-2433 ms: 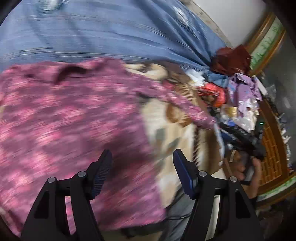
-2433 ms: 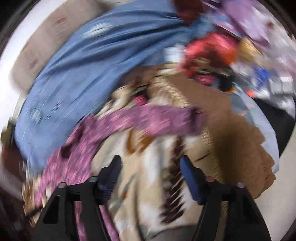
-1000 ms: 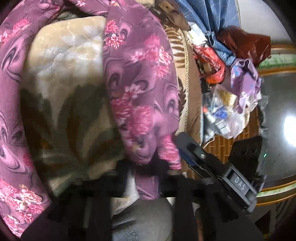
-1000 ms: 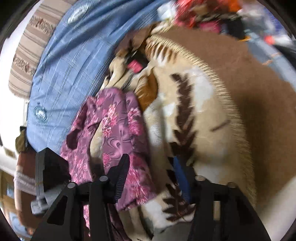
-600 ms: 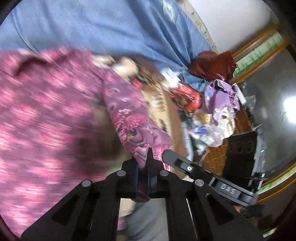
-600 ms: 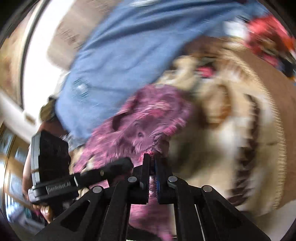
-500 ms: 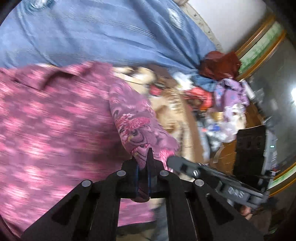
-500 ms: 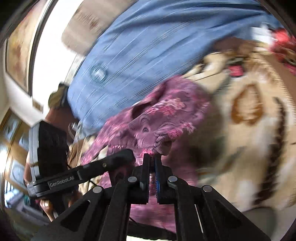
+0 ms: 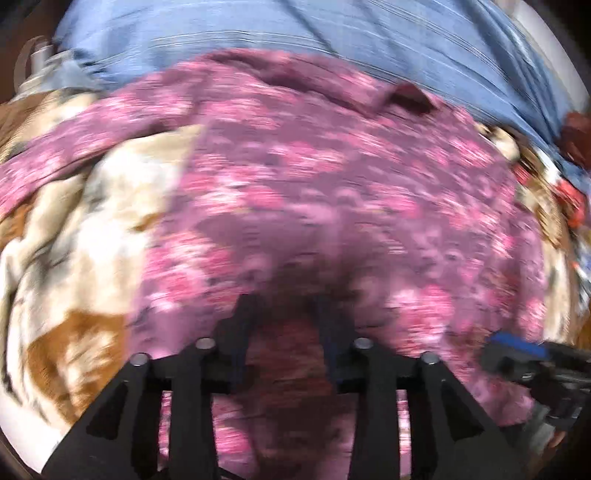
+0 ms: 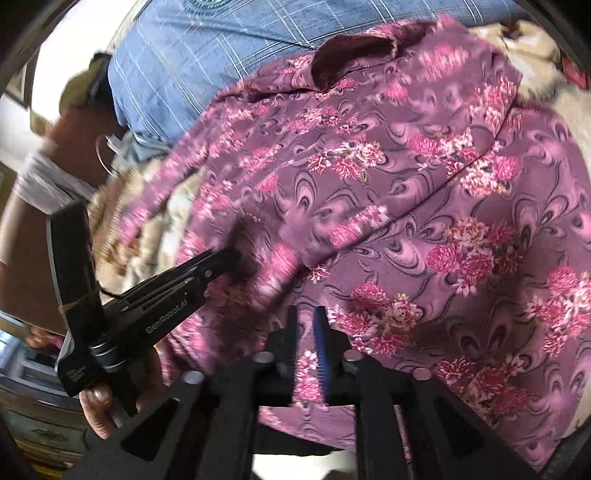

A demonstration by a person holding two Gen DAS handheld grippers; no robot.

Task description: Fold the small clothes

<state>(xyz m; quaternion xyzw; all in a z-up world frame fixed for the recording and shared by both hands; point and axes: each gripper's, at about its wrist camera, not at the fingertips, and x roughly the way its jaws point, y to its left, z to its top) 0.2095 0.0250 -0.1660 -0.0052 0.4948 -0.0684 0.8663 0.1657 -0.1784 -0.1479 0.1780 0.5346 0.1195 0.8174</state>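
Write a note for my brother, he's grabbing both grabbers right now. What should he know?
Left gripper: jaws apart, just been opening, low over the shirt, holding nothing.
Right gripper: jaws just been opening, only a narrow gap, shirt hem under it, not pinched as far as the view shows.
Things: the purple flowery shirt lies on the beige blanket, collar toward the blue cloth.
Done: one side looks folded in across the body.
Left: the other sleeve lies spread out; probably fold it in, then fold the shirt up.
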